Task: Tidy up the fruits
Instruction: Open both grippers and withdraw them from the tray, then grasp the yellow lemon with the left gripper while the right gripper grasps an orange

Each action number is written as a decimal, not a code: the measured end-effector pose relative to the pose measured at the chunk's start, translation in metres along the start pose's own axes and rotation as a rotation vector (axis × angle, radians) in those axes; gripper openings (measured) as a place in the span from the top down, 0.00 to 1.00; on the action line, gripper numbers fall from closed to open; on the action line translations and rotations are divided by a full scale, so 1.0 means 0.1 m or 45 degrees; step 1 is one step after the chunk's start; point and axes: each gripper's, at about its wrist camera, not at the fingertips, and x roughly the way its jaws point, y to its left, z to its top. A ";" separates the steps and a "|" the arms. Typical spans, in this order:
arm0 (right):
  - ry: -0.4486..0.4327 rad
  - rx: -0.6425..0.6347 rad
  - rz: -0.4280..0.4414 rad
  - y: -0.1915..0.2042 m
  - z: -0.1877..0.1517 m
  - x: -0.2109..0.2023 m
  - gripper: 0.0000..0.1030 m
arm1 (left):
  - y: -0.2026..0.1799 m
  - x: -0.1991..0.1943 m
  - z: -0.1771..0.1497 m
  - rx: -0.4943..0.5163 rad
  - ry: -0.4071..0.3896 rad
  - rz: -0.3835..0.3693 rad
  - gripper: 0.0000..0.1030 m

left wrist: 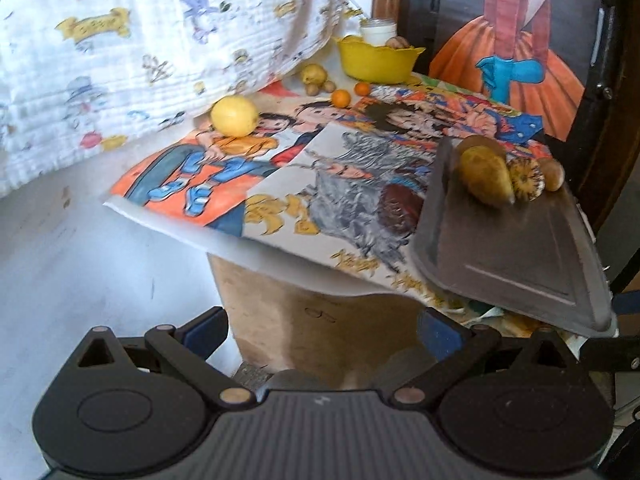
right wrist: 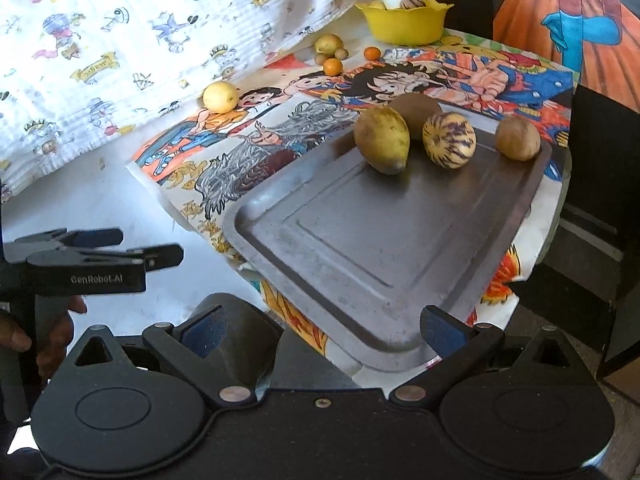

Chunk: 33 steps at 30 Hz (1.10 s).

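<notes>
Between the spread fingers of the right gripper (right wrist: 324, 330), which clamp on nothing, lies the near corner of a metal tray (right wrist: 360, 248) that overhangs the edge of a cartoon-printed cloth (right wrist: 240, 152). Toward the tray's far end, ahead of this gripper, sit four fruits: a pointed yellow-brown fruit (right wrist: 382, 140), a striped melon-like fruit (right wrist: 449, 141) just beside it, a brown one (right wrist: 414, 106) behind those two, and a small brown fruit (right wrist: 518, 138) apart to the right. Only the right wrist view shows the left gripper (right wrist: 150, 250), off to its left over pale floor, held by a hand (right wrist: 56, 332), its fingers apart and empty. From the left gripper (left wrist: 322, 330) the tray (left wrist: 520, 252) appears ahead to the right, seen edge-on and blurred, with a cardboard box (left wrist: 304, 308) under the cloth that the other view hides. Farther ahead, both views show a lemon (left wrist: 234, 116), two small oranges (left wrist: 341, 98), a yellowish fruit (left wrist: 314, 74) with little brown ones, and a yellow bowl (left wrist: 378, 58) at the far edge.
</notes>
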 end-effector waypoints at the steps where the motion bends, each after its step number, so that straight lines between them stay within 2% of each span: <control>1: -0.009 -0.001 0.004 0.00 0.03 0.00 0.01 | 0.02 0.01 -0.01 -0.005 0.008 0.012 0.01; 10: -0.073 -0.082 0.025 0.14 0.34 0.10 0.01 | 0.11 0.08 -0.01 -0.026 0.049 0.077 0.01; 18: -0.160 -0.101 0.040 0.07 0.46 0.19 0.01 | 0.18 0.10 0.14 -0.057 0.001 0.150 0.00; 24: -0.286 -0.248 -0.043 0.05 0.52 0.21 0.01 | 0.32 0.19 0.29 -0.121 -0.031 0.205 0.00; 33: -0.299 -0.334 -0.007 0.04 0.78 0.34 0.01 | 0.47 0.35 0.55 -0.196 -0.080 0.237 0.00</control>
